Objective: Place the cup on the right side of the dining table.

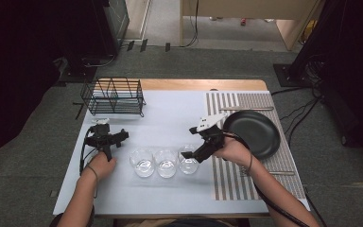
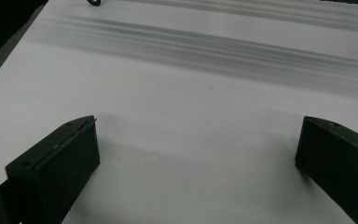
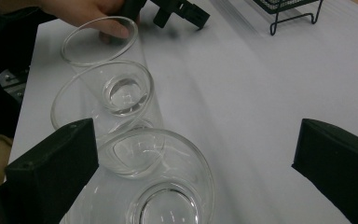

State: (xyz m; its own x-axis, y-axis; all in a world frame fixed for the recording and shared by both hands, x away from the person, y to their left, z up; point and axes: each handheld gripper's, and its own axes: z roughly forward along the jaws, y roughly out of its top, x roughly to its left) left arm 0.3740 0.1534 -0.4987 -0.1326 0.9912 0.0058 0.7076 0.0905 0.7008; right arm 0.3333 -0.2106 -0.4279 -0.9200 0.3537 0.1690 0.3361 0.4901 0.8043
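Three clear glasses stand upright in a row on the white table: the left glass (image 1: 142, 163), the middle glass (image 1: 166, 163) and the right glass (image 1: 188, 160). My right gripper (image 1: 191, 143) reaches in from the right beside the right glass. In the right gripper view its jaws stand wide apart, and the nearest glass (image 3: 158, 186) sits just inside the left jaw with no pad pressing on it. My left gripper (image 1: 106, 135) hovers left of the glasses, open (image 2: 198, 158) over bare table.
A black wire rack (image 1: 113, 97) stands at the back left. A black round pan (image 1: 253, 132) rests on a striped mat (image 1: 238, 182) at the right. The other hand and its gripper (image 3: 177, 11) lie beyond the far glass (image 3: 100, 42).
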